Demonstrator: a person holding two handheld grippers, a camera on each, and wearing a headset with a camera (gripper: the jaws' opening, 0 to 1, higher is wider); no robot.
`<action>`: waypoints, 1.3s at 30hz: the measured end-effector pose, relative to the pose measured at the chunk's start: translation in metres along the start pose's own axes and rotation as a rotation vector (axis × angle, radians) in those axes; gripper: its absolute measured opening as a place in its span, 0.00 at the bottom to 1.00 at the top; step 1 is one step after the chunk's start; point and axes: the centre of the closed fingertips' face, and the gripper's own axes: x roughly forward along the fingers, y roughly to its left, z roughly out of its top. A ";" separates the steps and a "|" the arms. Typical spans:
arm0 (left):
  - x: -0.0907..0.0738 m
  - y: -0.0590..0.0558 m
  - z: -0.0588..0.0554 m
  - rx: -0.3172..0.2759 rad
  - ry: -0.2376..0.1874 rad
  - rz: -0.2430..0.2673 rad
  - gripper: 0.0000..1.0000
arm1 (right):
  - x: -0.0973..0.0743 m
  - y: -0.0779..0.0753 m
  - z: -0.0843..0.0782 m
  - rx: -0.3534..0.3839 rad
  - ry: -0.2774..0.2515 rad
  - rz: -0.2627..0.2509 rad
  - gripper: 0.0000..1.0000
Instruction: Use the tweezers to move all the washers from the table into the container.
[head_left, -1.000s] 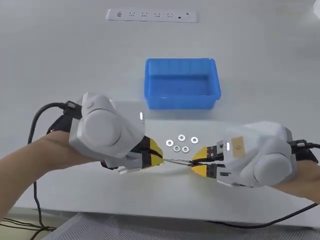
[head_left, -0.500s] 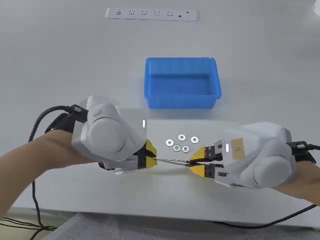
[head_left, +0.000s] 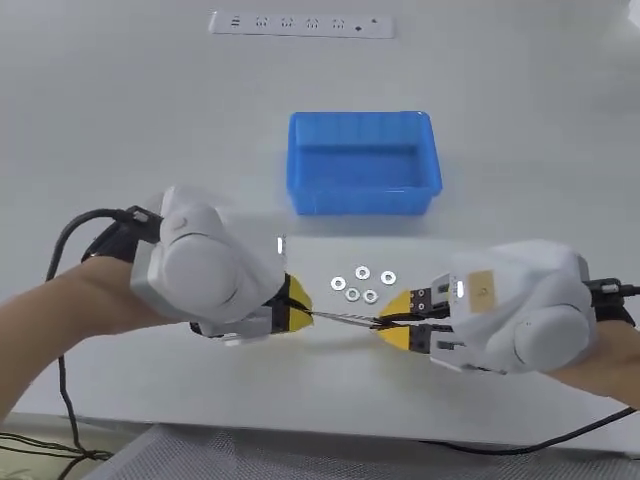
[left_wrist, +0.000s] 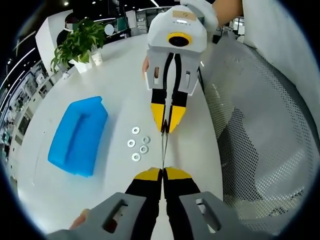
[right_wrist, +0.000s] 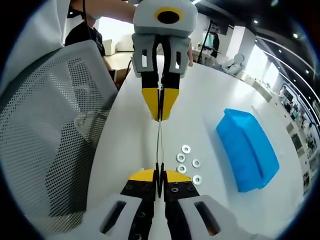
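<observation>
Head view high above the table; gripper views low, face to face, both on the washers.

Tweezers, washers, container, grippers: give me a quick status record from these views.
tweezers: span between both grippers, one end in each
left gripper: shut on tweezers
right gripper: shut on tweezers
washers: five, clustered on the table between tweezers and container
container: blue, open, no washers visible inside
</observation>
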 end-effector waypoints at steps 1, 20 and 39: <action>-0.002 0.000 0.003 0.008 -0.011 0.002 0.05 | -0.001 -0.001 0.001 0.005 -0.007 -0.006 0.05; -0.019 -0.001 0.072 0.088 -0.265 0.020 0.05 | -0.007 -0.001 0.012 0.019 -0.079 -0.017 0.06; -0.013 -0.005 0.080 0.075 -0.297 -0.010 0.11 | -0.004 0.002 0.013 0.003 -0.079 -0.004 0.05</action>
